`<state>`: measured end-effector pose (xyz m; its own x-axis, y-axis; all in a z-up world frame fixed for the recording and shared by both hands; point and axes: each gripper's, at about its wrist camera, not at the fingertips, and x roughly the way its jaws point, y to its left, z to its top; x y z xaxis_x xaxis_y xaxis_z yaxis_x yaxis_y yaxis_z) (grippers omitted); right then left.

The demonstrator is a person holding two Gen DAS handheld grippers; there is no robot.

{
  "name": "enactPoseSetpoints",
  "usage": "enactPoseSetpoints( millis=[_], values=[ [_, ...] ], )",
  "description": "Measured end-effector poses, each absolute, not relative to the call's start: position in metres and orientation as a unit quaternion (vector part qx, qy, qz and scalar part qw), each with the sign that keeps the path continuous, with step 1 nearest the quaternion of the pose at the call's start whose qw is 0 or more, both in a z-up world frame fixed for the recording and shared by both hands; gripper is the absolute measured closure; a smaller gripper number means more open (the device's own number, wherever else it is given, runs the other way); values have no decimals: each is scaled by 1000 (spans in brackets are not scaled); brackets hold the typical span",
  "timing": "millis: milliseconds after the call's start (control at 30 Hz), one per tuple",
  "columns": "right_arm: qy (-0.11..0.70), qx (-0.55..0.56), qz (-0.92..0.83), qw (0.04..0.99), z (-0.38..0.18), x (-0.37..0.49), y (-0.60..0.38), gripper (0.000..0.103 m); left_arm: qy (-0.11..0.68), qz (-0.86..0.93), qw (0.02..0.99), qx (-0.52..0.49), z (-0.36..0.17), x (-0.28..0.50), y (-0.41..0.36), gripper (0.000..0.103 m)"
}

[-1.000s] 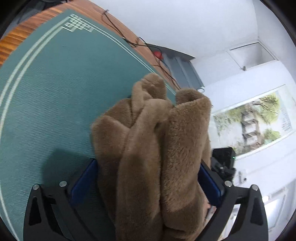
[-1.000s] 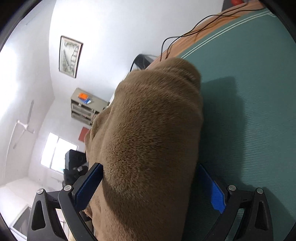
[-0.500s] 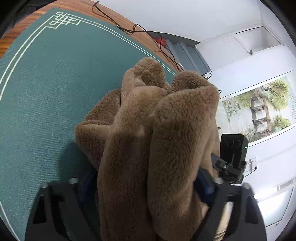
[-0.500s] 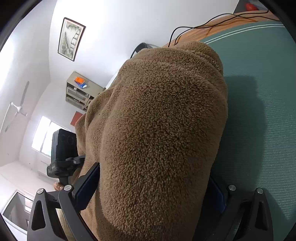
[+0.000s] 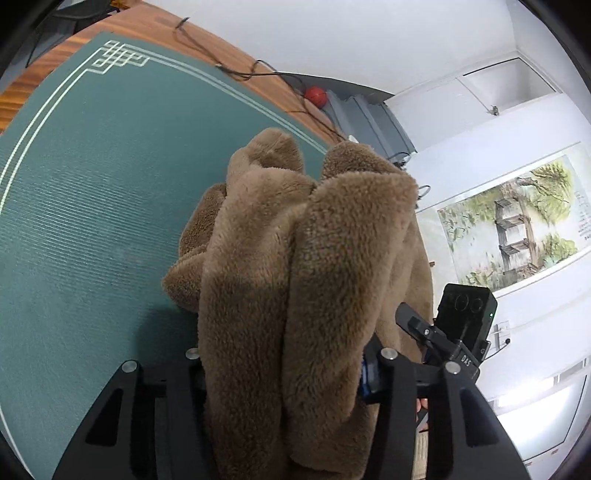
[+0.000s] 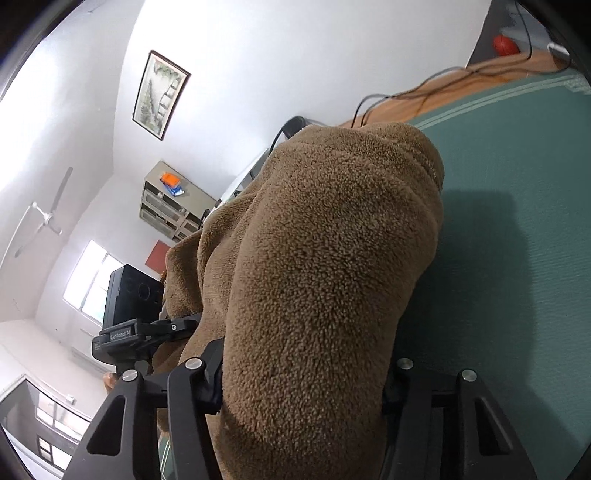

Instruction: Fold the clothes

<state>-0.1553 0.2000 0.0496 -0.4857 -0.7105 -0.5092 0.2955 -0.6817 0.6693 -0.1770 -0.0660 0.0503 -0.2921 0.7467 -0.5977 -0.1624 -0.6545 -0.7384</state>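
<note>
A thick brown fleece garment [image 5: 306, 258] hangs bunched in folds above the green mat [image 5: 92, 192]. My left gripper [image 5: 284, 373] is shut on its edge; the fleece covers the fingertips. In the right wrist view the same fleece garment [image 6: 325, 266] fills the middle. My right gripper [image 6: 303, 384] is shut on it, fingertips hidden by the pile. The right gripper's body [image 5: 458, 332] shows at the left wrist view's right edge, and the left gripper's body [image 6: 129, 314] at the right wrist view's left. The two grippers are close together.
The green mat with white border lines lies on a wooden table [image 5: 147, 26]. Black cables [image 5: 236, 70] run along the table's far edge. A red ball [image 5: 316, 96] lies beyond it. A framed painting [image 5: 513, 221] hangs on the wall; a shelf unit [image 6: 166, 206] stands further off.
Both grippers' jaws have closed in tighter on the fleece. The grippers have come closer together, and the garment is bunched up more and held higher over the mat.
</note>
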Motion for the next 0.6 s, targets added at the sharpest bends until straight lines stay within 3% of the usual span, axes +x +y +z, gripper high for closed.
enactPoseSetpoints(
  millis=[600],
  values=[
    [-225, 348, -893, 174, 113, -42, 412, 44, -231, 708, 423, -517, 85, -134, 179, 49]
  ],
)
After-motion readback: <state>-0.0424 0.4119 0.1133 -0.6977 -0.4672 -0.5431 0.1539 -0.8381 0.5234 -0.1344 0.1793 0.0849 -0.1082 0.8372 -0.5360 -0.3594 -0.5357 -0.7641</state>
